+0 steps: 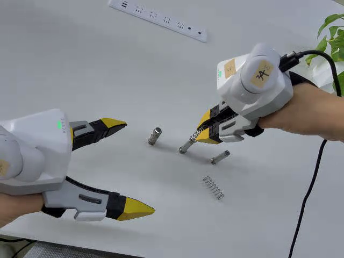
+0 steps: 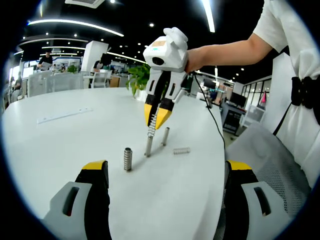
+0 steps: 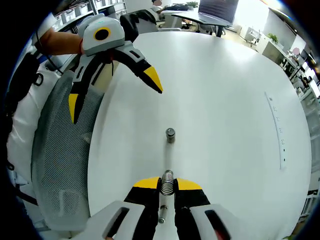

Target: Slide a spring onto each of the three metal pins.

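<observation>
White tabletop (image 1: 80,70) under everything, with office desks and ceiling lights way off in the back. Right gripper (image 1: 206,130) has its yellow-tipped jaws pinched nearly together on a spring (image 1: 196,133). The spring's lower end meets the top of a metal pin (image 1: 186,146) that pokes out below the tips; can't tell if it's actually over the pin.

Left gripper (image 1: 138,167) is spread wide with nothing between the jaws, well apart from the right one. Between the two grippers, nearer the right one's tips, stands a second pin (image 1: 155,135) already wearing its spring. Just beside the right gripper's tips on the other side is a bare third pin (image 1: 220,157), and a loose spring (image 1: 213,187) lies flat a bit beyond it, touching nothing.

Loads of open table around the pins, and the table edge runs close under the left gripper. White power strip (image 1: 158,19) sits far beyond both grippers.

Two tan stickers on the right gripper have handwriting I can't read. Black cable (image 1: 312,177) trails from it toward the near edge.
</observation>
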A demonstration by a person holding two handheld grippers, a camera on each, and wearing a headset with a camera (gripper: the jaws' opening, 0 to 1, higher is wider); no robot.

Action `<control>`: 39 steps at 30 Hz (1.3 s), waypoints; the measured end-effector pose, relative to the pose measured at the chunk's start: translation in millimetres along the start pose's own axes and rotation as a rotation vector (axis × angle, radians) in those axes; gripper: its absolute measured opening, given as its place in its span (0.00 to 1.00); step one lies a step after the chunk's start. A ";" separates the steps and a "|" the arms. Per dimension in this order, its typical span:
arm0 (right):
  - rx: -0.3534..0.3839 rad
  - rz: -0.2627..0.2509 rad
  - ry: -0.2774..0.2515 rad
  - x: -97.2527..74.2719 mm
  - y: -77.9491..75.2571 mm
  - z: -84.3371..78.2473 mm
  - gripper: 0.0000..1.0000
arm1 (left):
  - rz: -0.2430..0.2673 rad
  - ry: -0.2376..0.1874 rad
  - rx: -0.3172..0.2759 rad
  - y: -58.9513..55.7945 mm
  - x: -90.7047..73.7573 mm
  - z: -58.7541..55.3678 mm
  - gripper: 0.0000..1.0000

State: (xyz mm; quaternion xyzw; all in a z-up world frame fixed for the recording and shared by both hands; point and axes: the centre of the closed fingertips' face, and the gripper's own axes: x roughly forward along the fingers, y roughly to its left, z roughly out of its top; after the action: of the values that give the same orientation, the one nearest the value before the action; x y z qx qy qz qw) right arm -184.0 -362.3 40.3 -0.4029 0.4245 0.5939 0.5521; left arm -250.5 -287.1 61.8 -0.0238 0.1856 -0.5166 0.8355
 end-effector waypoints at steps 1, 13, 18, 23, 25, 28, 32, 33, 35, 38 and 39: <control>0.001 0.002 0.001 0.2 0.5 -0.1 0.07 | -0.001 -0.001 -0.001 -0.3 0.1 0.2 0.96; 0.000 0.014 0.003 6.1 1.7 -1.0 0.07 | -0.007 -0.001 -0.007 -1.8 1.6 -1.4 0.96; -0.008 0.015 0.009 8.2 1.8 -1.5 0.07 | -0.009 -0.003 -0.013 -1.7 1.7 -1.6 0.95; -0.011 0.016 0.013 10.7 0.8 -2.2 0.07 | -0.014 -0.003 -0.015 -2.8 2.3 -2.0 0.94; -0.011 0.018 0.012 11.8 0.8 -2.2 0.07 | -0.015 -0.005 -0.016 -3.3 2.6 -1.9 0.94; -0.015 0.021 0.014 13.7 1.2 -2.6 0.07 | -0.015 -0.003 -0.018 -3.5 2.8 -2.7 0.95; -0.022 0.027 0.016 17.0 1.9 -3.2 0.07 | -0.015 -0.004 -0.019 -3.7 2.7 -2.7 0.95; -0.025 0.027 0.017 17.8 1.8 -3.5 0.07 | -0.015 -0.003 -0.019 -3.7 2.7 -2.8 0.95; -0.029 0.026 0.021 19.8 1.3 -4.3 0.07 | -0.016 -0.003 -0.021 -3.8 2.7 -2.8 0.94; -0.032 0.029 0.023 22.4 1.0 -5.2 0.07 | -0.015 -0.004 -0.022 -3.5 2.6 -2.9 0.94; -0.033 0.030 0.024 23.1 1.2 -5.3 0.07 | -0.015 -0.003 -0.022 -3.4 2.6 -3.1 0.94</control>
State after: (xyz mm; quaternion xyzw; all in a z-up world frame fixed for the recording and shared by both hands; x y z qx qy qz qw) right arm -186.7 -360.2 16.9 -0.4126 0.4270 0.6042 0.5314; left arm -253.5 -290.5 59.0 -0.0352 0.1898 -0.5208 0.8315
